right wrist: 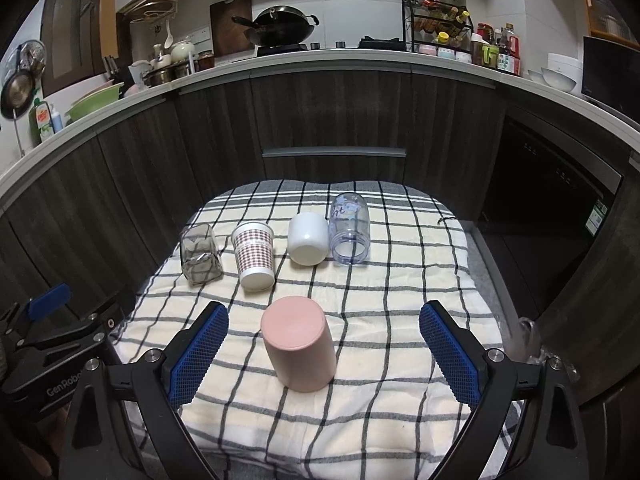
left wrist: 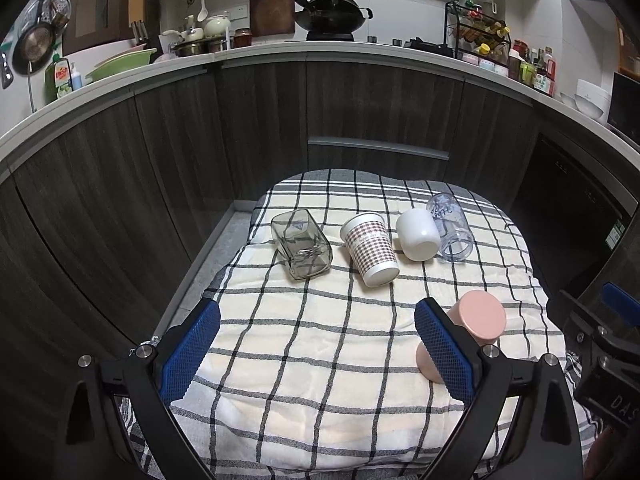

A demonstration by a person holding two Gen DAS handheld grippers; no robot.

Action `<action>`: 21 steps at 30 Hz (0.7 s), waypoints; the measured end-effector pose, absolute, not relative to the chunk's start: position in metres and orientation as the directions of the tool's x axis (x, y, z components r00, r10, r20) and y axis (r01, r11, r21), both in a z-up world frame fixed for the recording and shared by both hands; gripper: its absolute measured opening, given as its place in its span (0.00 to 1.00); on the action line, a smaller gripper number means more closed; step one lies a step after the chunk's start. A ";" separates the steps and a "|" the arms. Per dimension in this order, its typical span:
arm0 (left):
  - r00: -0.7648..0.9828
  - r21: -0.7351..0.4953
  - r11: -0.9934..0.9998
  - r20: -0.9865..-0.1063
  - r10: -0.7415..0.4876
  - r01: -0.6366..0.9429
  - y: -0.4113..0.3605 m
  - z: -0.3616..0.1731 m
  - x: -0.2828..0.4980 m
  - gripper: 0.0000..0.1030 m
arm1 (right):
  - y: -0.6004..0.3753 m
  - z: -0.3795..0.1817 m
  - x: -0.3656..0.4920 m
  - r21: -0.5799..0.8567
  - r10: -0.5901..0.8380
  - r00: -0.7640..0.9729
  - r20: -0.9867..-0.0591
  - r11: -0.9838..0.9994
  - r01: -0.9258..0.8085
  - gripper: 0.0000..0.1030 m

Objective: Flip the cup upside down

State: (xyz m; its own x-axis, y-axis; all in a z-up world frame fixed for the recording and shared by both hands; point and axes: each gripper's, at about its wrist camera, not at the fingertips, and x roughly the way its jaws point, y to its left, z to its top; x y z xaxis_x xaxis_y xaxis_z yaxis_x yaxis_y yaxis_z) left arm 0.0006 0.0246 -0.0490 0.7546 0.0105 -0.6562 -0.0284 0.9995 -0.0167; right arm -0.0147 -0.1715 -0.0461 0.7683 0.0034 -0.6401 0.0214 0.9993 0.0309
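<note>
A pink cup (right wrist: 298,354) stands upside down on the checked cloth (right wrist: 360,300), between the open fingers of my right gripper (right wrist: 324,326) and apart from both. In the left wrist view the pink cup (left wrist: 476,320) sits just behind the right finger of my open, empty left gripper (left wrist: 318,320). Further back is a row of upside-down cups: a square glass (right wrist: 198,256), a checked paper cup (right wrist: 256,258), a white cup (right wrist: 308,238) and a clear plastic cup (right wrist: 349,230).
The cloth-covered table stands in front of dark kitchen cabinets (right wrist: 332,120). The left gripper's body (right wrist: 52,332) shows at the left edge of the right wrist view. The counter above holds a wok (right wrist: 280,24), a spice rack and bowls.
</note>
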 end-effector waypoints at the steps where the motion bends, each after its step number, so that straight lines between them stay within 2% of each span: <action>1: 0.756 -0.014 1.000 -0.654 0.012 -0.028 0.024 -0.048 0.000 0.96 | -0.173 -0.045 -0.015 0.033 0.002 0.769 -0.640 0.999 0.025 0.94; 21: 0.760 -0.019 0.999 -0.650 0.010 -0.029 0.023 -0.044 -0.001 0.97 | -0.176 -0.041 -0.018 0.039 0.003 0.775 -0.632 0.999 0.029 0.94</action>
State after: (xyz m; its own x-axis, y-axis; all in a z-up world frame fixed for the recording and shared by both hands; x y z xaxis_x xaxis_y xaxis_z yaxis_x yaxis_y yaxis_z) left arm -0.0014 0.0234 -0.0440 0.7600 0.0098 -0.6498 -0.0287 0.9994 -0.0186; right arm -0.0185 -0.1756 -0.0407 0.7746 0.0027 -0.6325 0.0285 0.9988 0.0392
